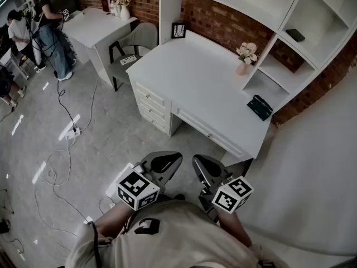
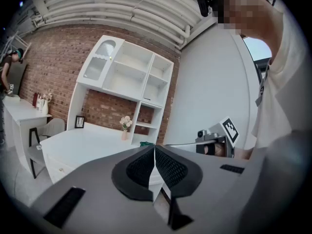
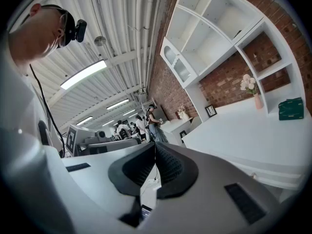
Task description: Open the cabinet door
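A white desk (image 1: 195,77) with a shelf unit (image 1: 290,43) stands against a brick wall. High on the shelf unit's left side is a small cabinet with an arched glass door (image 2: 99,61), shut; the right gripper view shows this door (image 3: 177,63) too. Both grippers are held close to my body, well short of the desk. My left gripper (image 1: 167,162) is shut with nothing in it, its pads meeting at the tip (image 2: 154,147). My right gripper (image 1: 203,163) is beside it, also shut and empty (image 3: 155,144).
The desk has drawers (image 1: 150,102) at its left end and carries a vase of pink flowers (image 1: 245,54), a green box (image 1: 260,106) and a picture frame (image 1: 178,30). A chair (image 1: 136,41), a second desk (image 1: 95,27), people (image 1: 50,21) and floor cables (image 1: 67,121) lie left. A white wall (image 1: 318,166) stands right.
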